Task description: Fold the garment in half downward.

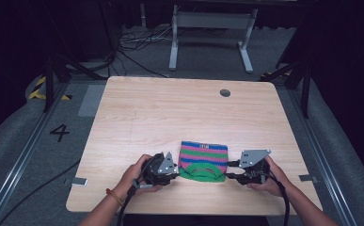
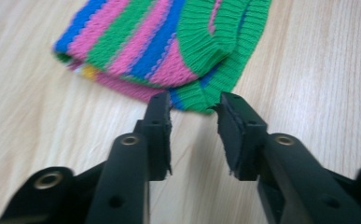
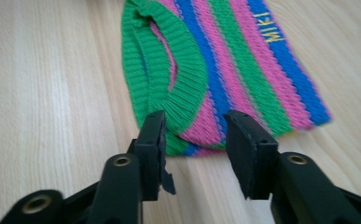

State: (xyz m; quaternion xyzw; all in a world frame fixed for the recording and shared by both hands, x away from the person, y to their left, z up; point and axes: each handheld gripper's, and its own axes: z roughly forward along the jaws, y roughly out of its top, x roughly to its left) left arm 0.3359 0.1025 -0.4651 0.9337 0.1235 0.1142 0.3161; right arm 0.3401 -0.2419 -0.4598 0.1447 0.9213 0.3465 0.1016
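1. Lying flat on the near half of the table (image 1: 137, 113), the knit (image 1: 204, 160) sits between the two grippers, a little right of the table's centre line.
2. Knit appearance: horizontal stripes in pink, green and blue, folded into a rough rectangle. A ribbed green band (image 1: 202, 174) curves along its near edge, forming an arched opening. Yellow lettering (image 3: 267, 29) runs on a blue stripe near the far edge; it is too blurred to read with certainty. A small yellow patch (image 2: 90, 71) shows at one folded corner in the left gripper view.
3. Left gripper (image 1: 174, 170): held in the person's left hand (image 1: 135, 175) at the knit's left near corner. In the left gripper view (image 2: 194, 105) the jaws stand moderately apart, with bare table between them. Their tips reach the edge of the green band (image 2: 206, 93); whether they touch it cannot be told. Nothing is held.
4. Right gripper (image 1: 227, 170): held in the right hand (image 1: 269, 179) at the knit's right near corner. In the right gripper view (image 3: 194, 123) the jaws stand moderately apart, straddling the corner of the knit (image 3: 225, 70). The cloth lies between the tips, but the jaws have not closed on it.
5. Farther back: a round hole (image 1: 225, 92) sits near the table's far edge. Beyond the table, a white frame (image 1: 212, 33) and cables (image 1: 132, 42) rest on the grey floor.
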